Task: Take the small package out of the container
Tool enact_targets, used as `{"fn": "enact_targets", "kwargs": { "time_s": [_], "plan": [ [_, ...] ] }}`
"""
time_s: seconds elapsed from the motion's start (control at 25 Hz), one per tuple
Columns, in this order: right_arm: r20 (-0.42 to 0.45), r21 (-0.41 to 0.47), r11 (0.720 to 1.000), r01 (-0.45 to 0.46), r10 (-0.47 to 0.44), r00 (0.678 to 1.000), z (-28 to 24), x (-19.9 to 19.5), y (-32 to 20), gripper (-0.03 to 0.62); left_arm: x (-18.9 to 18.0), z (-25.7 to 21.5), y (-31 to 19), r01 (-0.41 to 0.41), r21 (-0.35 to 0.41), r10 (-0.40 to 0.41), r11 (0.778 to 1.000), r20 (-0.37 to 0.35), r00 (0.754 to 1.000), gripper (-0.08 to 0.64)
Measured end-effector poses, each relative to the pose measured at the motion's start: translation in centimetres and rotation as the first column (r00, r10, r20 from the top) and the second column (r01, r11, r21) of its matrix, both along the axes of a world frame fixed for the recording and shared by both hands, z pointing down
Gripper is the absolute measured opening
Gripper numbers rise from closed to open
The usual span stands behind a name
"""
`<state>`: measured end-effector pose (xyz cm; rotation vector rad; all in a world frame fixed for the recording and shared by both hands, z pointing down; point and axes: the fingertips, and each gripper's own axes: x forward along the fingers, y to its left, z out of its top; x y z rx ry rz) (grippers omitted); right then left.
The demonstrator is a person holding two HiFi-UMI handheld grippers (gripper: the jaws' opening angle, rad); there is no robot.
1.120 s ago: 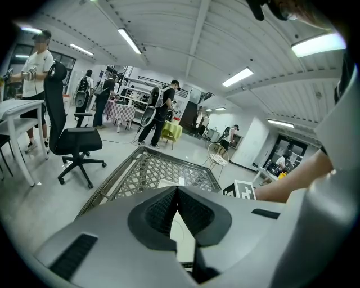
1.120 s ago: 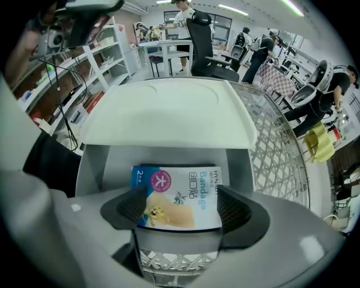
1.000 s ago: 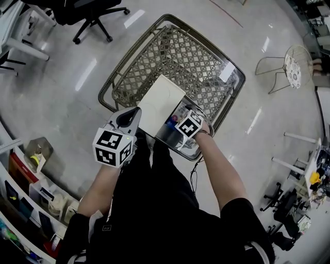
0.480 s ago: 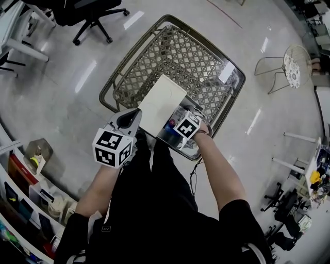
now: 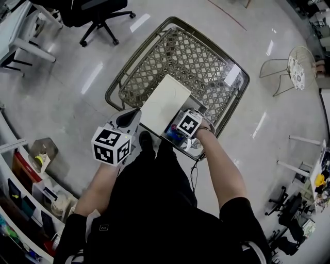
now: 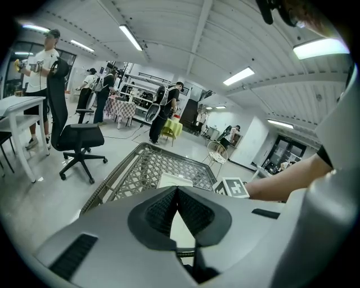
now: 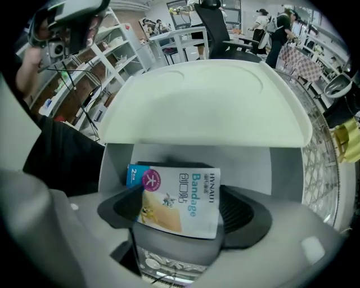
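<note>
A grey container (image 5: 200,110) sits in the near end of a wire cart (image 5: 180,56). Its white lid (image 5: 165,102) stands raised. My left gripper (image 5: 135,112) is shut on the lid's near corner; the lid (image 6: 175,181) shows white between and beyond the left gripper's (image 6: 177,192) pads. My right gripper (image 5: 181,135) points steeply down into the container. The small bandage package (image 7: 175,194) lies between the right gripper's (image 7: 183,209) wide jaws, which have just been opening. Its left edge overlaps the left jaw. The lid (image 7: 208,107) arches over the container's grey wall (image 7: 244,163).
A black office chair (image 5: 98,15) and a white desk (image 5: 20,36) stand at far left. A round wire stool (image 5: 296,67) is at right. Shelves (image 5: 31,191) with clutter run along the left. Several people (image 6: 163,107) stand far off.
The right gripper's marker cube has tipped a little over the container. The left gripper and the raised lid keep their places.
</note>
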<state>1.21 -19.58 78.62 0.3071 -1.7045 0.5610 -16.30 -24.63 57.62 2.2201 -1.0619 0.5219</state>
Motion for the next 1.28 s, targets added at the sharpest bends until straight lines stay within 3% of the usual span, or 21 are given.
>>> {"fn": "enact_targets", "kwargs": {
  "time_s": [0.08, 0.16, 0.28, 0.44, 0.64, 0.8, 1.12, 1.28],
  "plan": [
    [0.000, -0.006, 1.000, 0.004, -0.004, 1.000, -0.4, -0.1, 0.8, 0.364, 0.2, -0.6, -0.4, 0.003, 0.007, -0.002, 1.000, -0.016, 1.000, 0.006],
    [0.001, 0.017, 1.000, -0.003, 0.003, 1.000, -0.7, 0.0, 1.1, 0.349, 0.6, -1.2, -0.7, -0.003, 0.018, 0.004, 1.000, -0.030, 1.000, 0.006],
    [0.020, 0.070, 0.997, -0.045, 0.043, 0.999, -1.8, 0.5, 0.5, 0.272, 1.2, -1.8, -0.9, -0.019, 0.028, 0.020, 0.999, -0.041, 0.999, 0.006],
    [0.110, 0.093, 0.986, -0.138, 0.128, 0.986, -4.0, 0.7, 0.0, 0.173, 1.7, -2.0, -0.9, -0.036, 0.028, 0.037, 0.999, -0.056, 0.998, 0.006],
    [0.208, 0.109, 0.976, -0.188, 0.162, 0.964, -5.7, 0.7, 0.3, 0.137, 3.3, -0.4, 0.1, -0.113, -0.041, 0.110, 0.993, -0.064, 0.992, 0.006],
    [0.229, 0.116, 0.970, -0.213, 0.183, 0.956, -7.8, 0.3, 1.0, 0.129, 5.9, 1.0, 0.7, -0.199, -0.034, 0.197, 0.979, -0.055, 0.979, 0.006],
    [0.304, 0.149, 0.954, -0.260, 0.206, 0.930, -10.2, -0.9, 2.8, 0.109, 12.7, 3.2, 3.2, -0.383, -0.028, 0.380, 0.923, -0.077, 0.922, 0.008],
    [0.362, 0.135, 0.944, -0.302, 0.237, 0.902, -11.2, -1.8, 3.8, 0.109, 14.8, 4.6, 4.1, -0.446, -0.040, 0.441, 0.894, -0.086, 0.893, 0.008]
  ]
}}
